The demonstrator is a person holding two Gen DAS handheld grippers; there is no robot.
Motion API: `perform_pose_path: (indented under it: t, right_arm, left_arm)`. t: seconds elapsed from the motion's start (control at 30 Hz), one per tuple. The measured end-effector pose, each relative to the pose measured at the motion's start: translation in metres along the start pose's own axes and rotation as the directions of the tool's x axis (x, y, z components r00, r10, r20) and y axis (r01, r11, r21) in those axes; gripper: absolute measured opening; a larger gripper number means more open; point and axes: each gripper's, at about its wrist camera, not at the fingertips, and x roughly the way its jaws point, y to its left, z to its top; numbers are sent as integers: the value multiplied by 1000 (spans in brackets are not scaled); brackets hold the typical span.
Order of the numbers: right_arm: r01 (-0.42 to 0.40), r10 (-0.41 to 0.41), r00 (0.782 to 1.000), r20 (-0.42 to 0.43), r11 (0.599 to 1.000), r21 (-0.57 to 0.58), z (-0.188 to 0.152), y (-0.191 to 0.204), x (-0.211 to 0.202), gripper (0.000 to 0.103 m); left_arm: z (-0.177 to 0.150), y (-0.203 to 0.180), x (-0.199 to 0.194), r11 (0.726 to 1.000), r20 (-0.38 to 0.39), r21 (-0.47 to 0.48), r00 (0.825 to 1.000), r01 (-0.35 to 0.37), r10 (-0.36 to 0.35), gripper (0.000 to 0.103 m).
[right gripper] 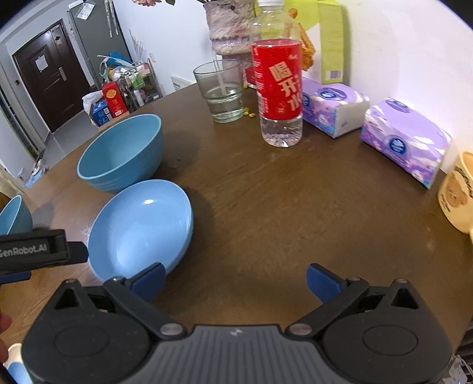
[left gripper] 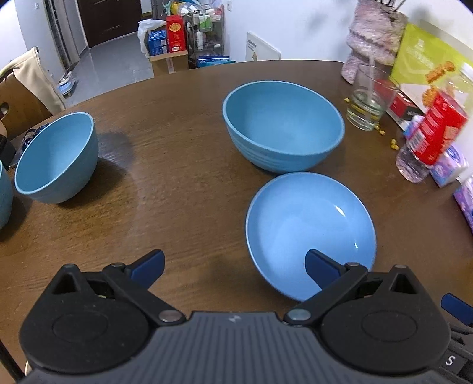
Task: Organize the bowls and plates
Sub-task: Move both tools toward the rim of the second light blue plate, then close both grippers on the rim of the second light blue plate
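A shallow light-blue plate (left gripper: 307,227) lies on the brown table (left gripper: 177,192), with a wide blue bowl (left gripper: 280,124) just behind it. A deeper blue bowl (left gripper: 59,156) stands at the left, and the edge of another blue bowl (left gripper: 4,198) shows at the far left. My left gripper (left gripper: 235,265) is open, its right finger (left gripper: 322,268) over the plate's near rim. In the right wrist view the plate (right gripper: 142,227) and wide bowl (right gripper: 124,150) sit at the left. My right gripper (right gripper: 235,280) is open above bare table, its left finger (right gripper: 147,279) beside the plate.
A glass of water (right gripper: 221,91), a red-labelled bottle (right gripper: 279,85), two purple tissue packs (right gripper: 405,138), a cream mug (right gripper: 458,192), a vase (right gripper: 230,23) and a green box (left gripper: 428,68) crowd the table's far and right sides. Small yellow bits (left gripper: 387,138) lie near the glass.
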Motion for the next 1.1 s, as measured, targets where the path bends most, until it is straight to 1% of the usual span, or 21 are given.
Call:
perform_pose_path:
  t: [0.1, 0.23, 0.3, 0.37, 0.47, 0.6, 0.67, 0.73, 0.83, 0.9, 0.97, 1.0, 1.07, 1.1]
  right_arm:
    - [-10, 10, 1000, 3, 1000, 1, 10, 5, 10, 101]
    - [-13, 13, 1000, 3, 1000, -6, 22, 14, 25, 100]
    - [-13, 13, 1000, -3, 1000, -10, 26, 17, 33, 99]
    - [-13, 13, 1000, -12, 1000, -15, 30, 21, 41, 95]
    - [-10, 10, 1000, -19, 1000, -11, 34, 23, 51, 93]
    - [-10, 10, 1000, -30, 1000, -6, 37, 22, 62, 88]
    - [-5, 5, 999, -35, 1000, -4, 38, 21, 66, 77]
    - [-6, 5, 999, -42, 1000, -5, 39, 18, 71, 72]
    - [-7, 6, 999, -50, 1000, -11, 40, 17, 77, 59]
    - [-10, 9, 999, -43, 1000, -17, 41, 17, 78, 56]
    - [-20, 19, 999, -43, 1000, -22, 42, 18, 79, 50]
    - [-25, 24, 999, -43, 999, -25, 43, 18, 79, 48]
    - [-42, 41, 998, -43, 999, -26, 43, 19, 79, 37]
    - [-54, 53, 998, -44, 998, -22, 43, 19, 79, 35]
  left_arm:
    - [9, 2, 13, 1000, -10, -20, 1000, -15, 15, 103]
    - [18, 5, 28, 999, -29, -43, 999, -17, 16, 103]
    - [22, 5, 36, 999, -38, -50, 999, -10, 8, 103]
    - [24, 6, 43, 998, -49, -59, 999, -3, 0, 103]
    - [25, 4, 53, 998, -67, -64, 998, -2, -2, 102]
    - [27, 2, 59, 998, -73, -58, 997, 6, -10, 96]
    - [28, 2, 61, 998, -77, -57, 997, 10, -14, 91]
    - [29, 1, 65, 998, -83, -56, 996, 22, -27, 81]
    - [30, 3, 70, 996, -98, -77, 994, 40, -48, 74]
    - [30, 4, 73, 995, -105, -87, 993, 49, -58, 68]
    - [30, 5, 75, 994, -113, -92, 992, 54, -64, 64]
    - [30, 5, 74, 994, -110, -92, 992, 57, -67, 61]
    - [30, 5, 74, 993, -108, -94, 991, 72, -82, 56]
    - [30, 5, 74, 993, -107, -93, 990, 77, -87, 51]
